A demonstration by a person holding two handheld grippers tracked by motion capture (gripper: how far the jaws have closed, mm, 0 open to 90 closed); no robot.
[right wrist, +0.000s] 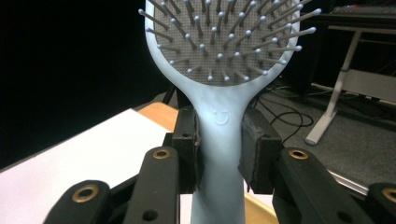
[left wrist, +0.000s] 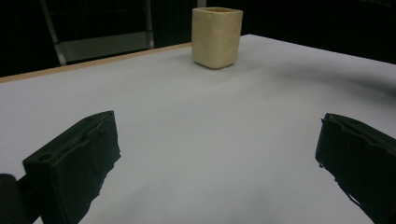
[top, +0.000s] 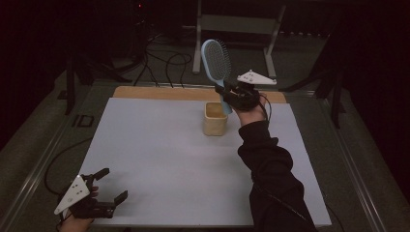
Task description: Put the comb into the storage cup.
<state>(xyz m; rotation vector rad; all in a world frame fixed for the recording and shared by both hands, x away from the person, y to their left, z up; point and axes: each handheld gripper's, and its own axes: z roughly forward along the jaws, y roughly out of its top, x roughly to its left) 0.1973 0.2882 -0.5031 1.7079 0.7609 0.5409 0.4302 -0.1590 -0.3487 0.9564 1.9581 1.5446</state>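
A light blue hairbrush stands upright in the air above the far middle of the table, bristles toward my right gripper's camera. My right gripper is shut on its handle, and in the right gripper view both pads clamp the hairbrush just below the head. Its handle end hangs beside the rim of a cream square cup standing on the white mat. My left gripper rests at the near left corner, open, with nothing between its fingers. The cup stands far ahead of my left gripper.
The white mat covers most of the table; a wooden strip runs along its far edge. Beyond the table a grey metal stand and black cables lie on the dark floor.
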